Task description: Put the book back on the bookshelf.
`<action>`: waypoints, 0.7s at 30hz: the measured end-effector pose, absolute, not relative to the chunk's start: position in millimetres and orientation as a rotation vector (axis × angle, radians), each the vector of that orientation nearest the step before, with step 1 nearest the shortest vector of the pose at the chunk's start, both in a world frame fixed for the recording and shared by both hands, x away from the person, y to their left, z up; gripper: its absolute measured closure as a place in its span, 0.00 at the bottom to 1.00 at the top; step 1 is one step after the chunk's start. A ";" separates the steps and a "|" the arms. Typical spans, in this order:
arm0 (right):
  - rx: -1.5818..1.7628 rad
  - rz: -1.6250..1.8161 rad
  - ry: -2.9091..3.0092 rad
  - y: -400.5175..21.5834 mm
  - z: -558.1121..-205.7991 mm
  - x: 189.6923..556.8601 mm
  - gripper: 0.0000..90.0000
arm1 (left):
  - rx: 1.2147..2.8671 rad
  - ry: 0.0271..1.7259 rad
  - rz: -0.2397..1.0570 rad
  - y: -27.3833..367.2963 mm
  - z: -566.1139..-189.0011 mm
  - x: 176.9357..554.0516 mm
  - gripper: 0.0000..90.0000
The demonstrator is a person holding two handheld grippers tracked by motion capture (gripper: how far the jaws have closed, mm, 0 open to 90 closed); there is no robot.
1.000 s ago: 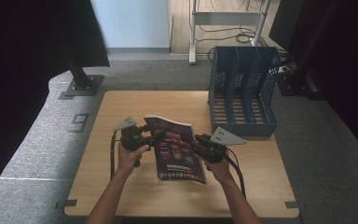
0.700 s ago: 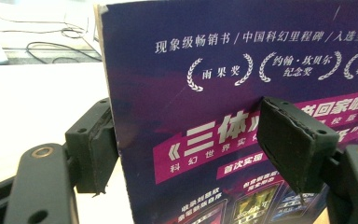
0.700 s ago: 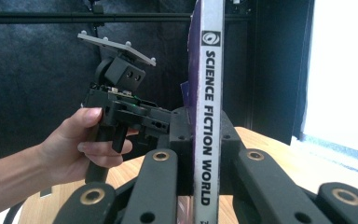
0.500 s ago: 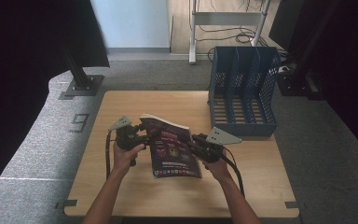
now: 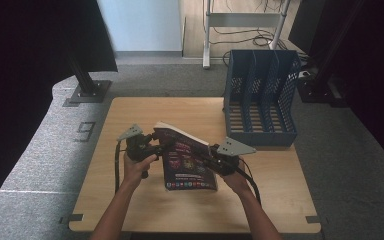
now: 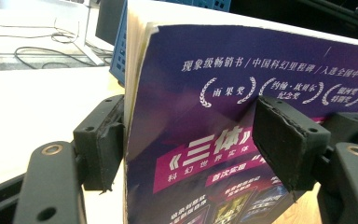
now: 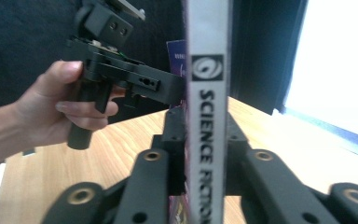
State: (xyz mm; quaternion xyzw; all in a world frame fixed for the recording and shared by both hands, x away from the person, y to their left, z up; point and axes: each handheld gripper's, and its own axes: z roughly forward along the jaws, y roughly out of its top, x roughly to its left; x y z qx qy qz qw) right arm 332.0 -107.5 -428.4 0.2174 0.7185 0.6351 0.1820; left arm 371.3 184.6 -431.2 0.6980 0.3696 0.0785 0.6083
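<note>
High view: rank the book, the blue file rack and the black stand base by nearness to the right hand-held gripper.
1. Book, clamped in the right hand-held gripper.
2. Blue file rack, behind it at the table's far right.
3. Black stand base, on the floor, far left.

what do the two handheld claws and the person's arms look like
Both the left claw and the right claw are black, each topped by a grey three-cornered plate and trailing a black cable. The jaws carry black pads and brass-ringed pivots. The forearms are bare, no sleeves showing.

A lab-like recording room is showing itself: black curtains are hanging at left and right, grey carpet is surrounding a wooden table, and cables are trailing far behind.
</note>
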 end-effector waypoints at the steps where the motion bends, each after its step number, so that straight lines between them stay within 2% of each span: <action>1: 0.618 1.786 2.024 -106.9 -428.0 332.1 0.89 | 1.612 0.855 0.181 184.8 -431.4 371.3 0.31; 16: 0.606 1.832 1.949 -111.6 -429.3 332.0 0.90 | 1.600 0.837 0.210 181.9 -421.1 369.0 0.31; 21: 0.607 1.836 1.964 -112.4 -429.9 331.5 0.85 | 1.601 0.823 0.209 180.6 -420.7 367.5 0.31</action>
